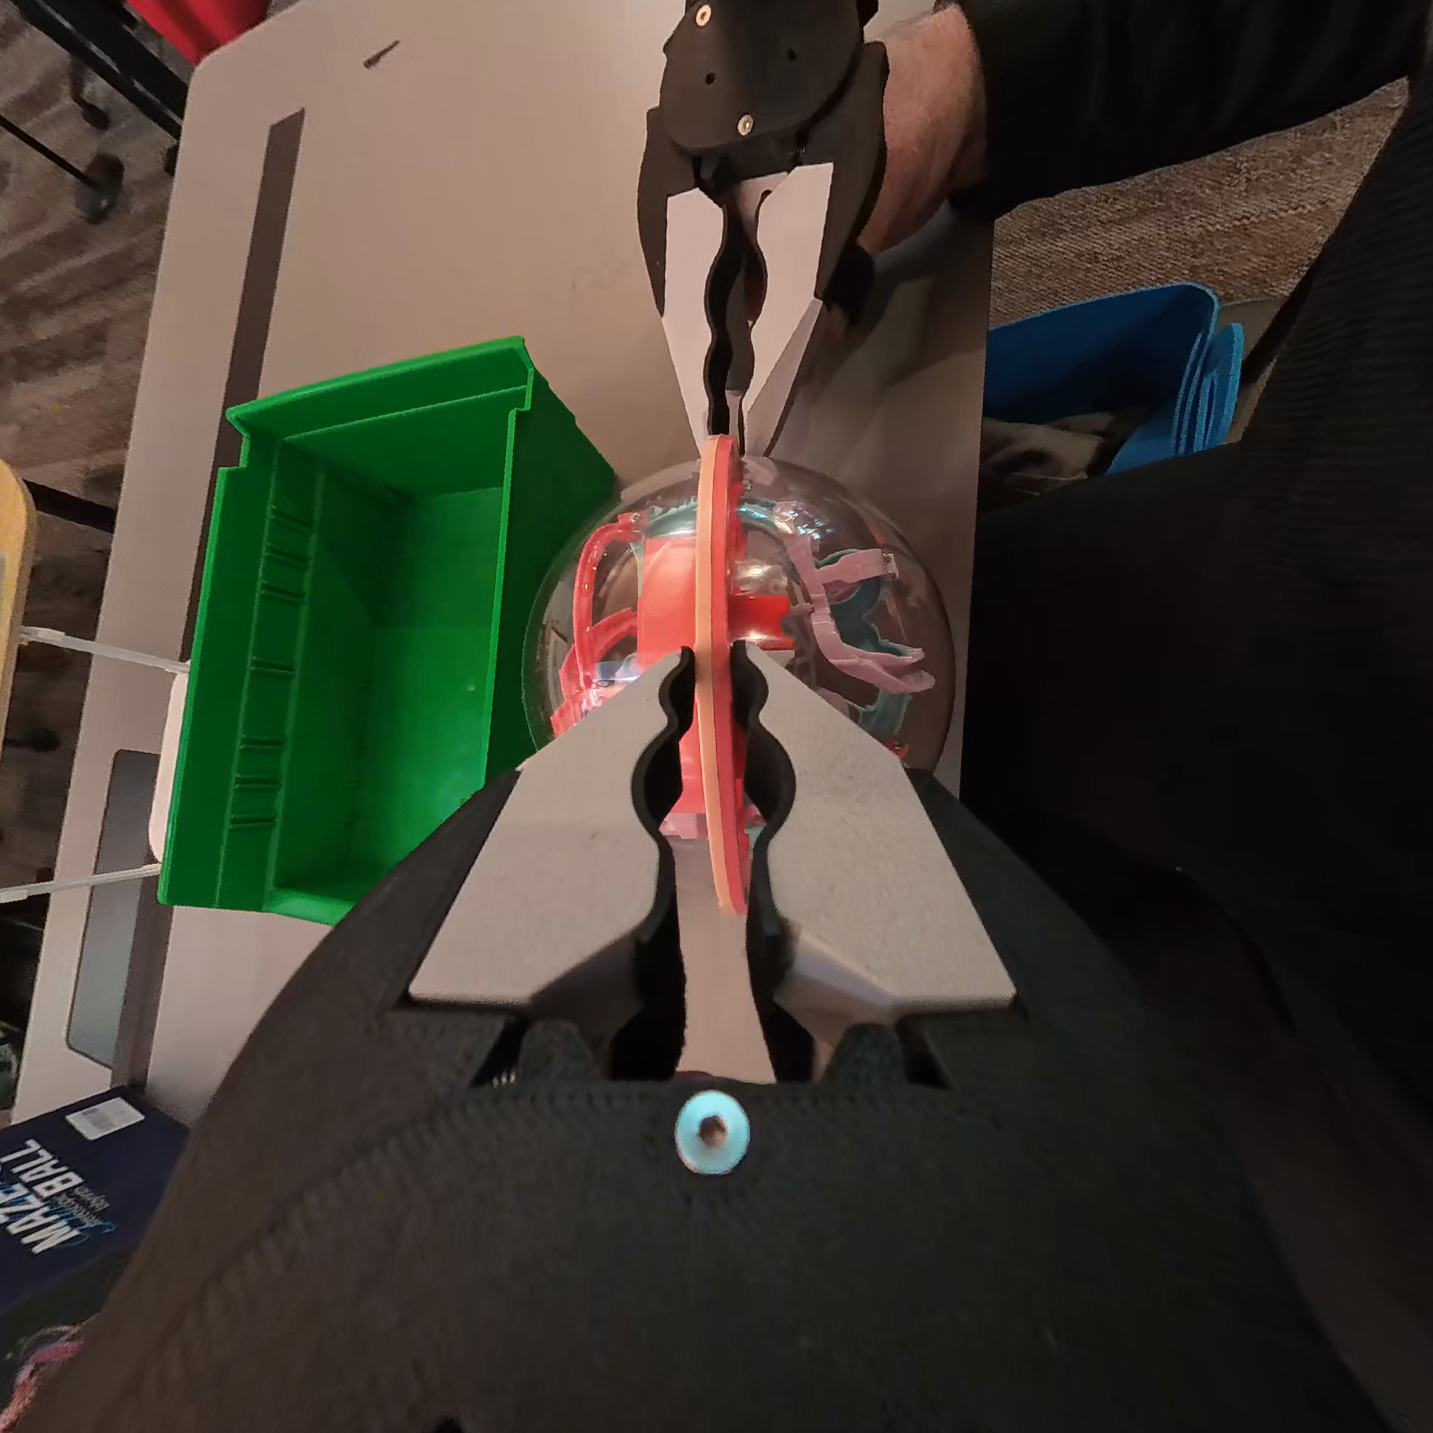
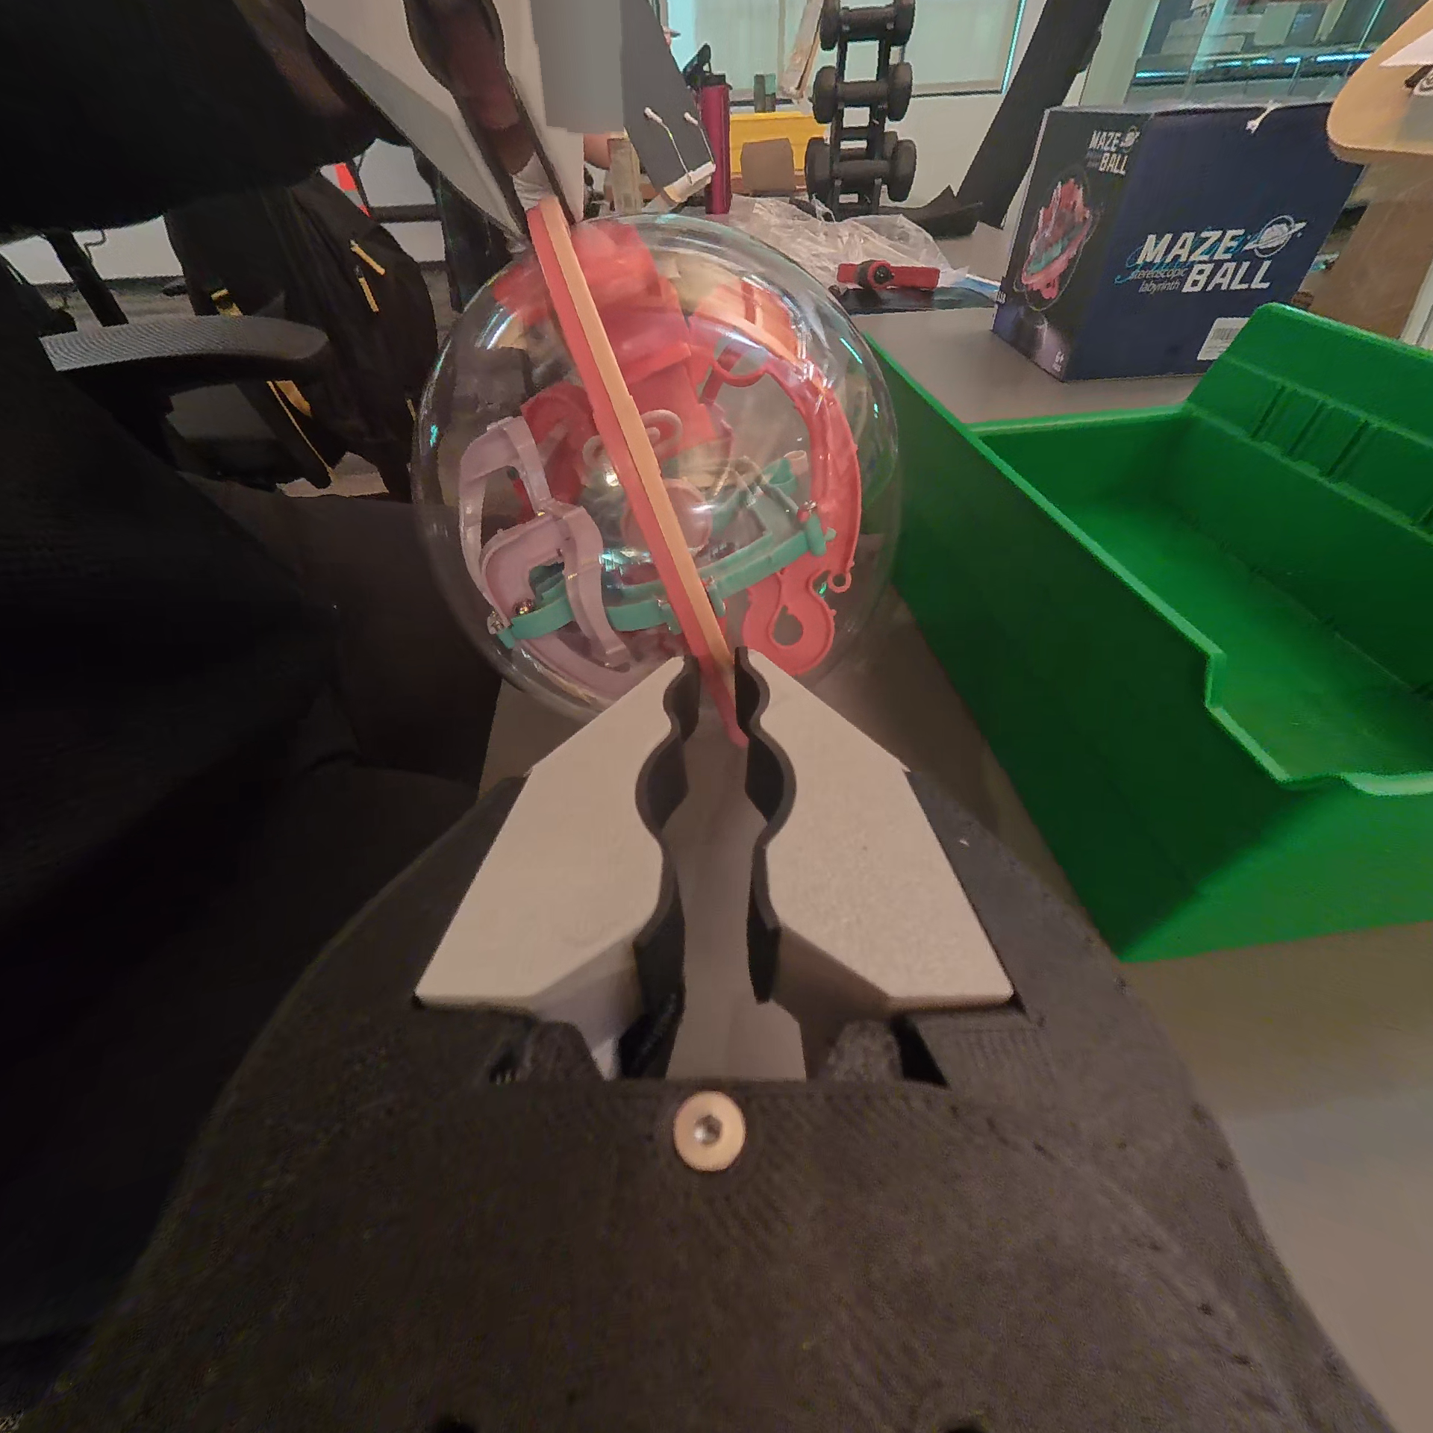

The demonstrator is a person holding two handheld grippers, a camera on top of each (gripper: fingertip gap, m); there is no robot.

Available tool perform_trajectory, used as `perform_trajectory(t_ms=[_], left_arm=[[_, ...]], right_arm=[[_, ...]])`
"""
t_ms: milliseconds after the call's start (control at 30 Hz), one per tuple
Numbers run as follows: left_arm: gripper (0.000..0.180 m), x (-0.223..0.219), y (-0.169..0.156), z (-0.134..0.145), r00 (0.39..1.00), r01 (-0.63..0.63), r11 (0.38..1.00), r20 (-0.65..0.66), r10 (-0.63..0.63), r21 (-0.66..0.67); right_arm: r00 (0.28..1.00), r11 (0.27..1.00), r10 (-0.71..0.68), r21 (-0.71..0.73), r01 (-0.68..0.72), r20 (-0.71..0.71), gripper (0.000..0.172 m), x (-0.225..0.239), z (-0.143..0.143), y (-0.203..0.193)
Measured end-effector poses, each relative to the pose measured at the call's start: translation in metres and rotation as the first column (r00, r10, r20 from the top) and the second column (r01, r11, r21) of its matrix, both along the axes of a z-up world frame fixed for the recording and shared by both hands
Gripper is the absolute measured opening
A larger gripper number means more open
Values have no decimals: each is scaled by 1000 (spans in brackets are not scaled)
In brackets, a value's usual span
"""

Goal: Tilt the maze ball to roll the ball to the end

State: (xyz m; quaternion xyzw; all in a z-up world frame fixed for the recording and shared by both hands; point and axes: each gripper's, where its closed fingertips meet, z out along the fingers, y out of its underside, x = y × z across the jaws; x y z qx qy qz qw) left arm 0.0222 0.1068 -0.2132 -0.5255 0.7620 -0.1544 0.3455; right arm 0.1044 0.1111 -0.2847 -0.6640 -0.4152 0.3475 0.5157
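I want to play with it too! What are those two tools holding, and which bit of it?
Both tools, left and right, hold the clear maze ball by its flat pink ring, on opposite sides.

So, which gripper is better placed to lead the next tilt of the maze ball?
Probably the left gripper: the maze ball's rim ring sits deep between its pads. The right gripper pinches only the ring's edge.

The maze ball is a clear sphere with red, teal and lilac tracks inside and a red-and-beige ring around it. It is held just beside the green bin.
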Motion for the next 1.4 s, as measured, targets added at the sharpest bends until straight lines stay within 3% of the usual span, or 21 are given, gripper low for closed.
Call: perform_trajectory(t_ms=[1400], left_arm=[[7, -25, -2, -19, 983, -149, 988, 114, 144, 31]], right_arm=[[997, 997, 12, 69, -17, 72, 8, -3, 27, 4]])
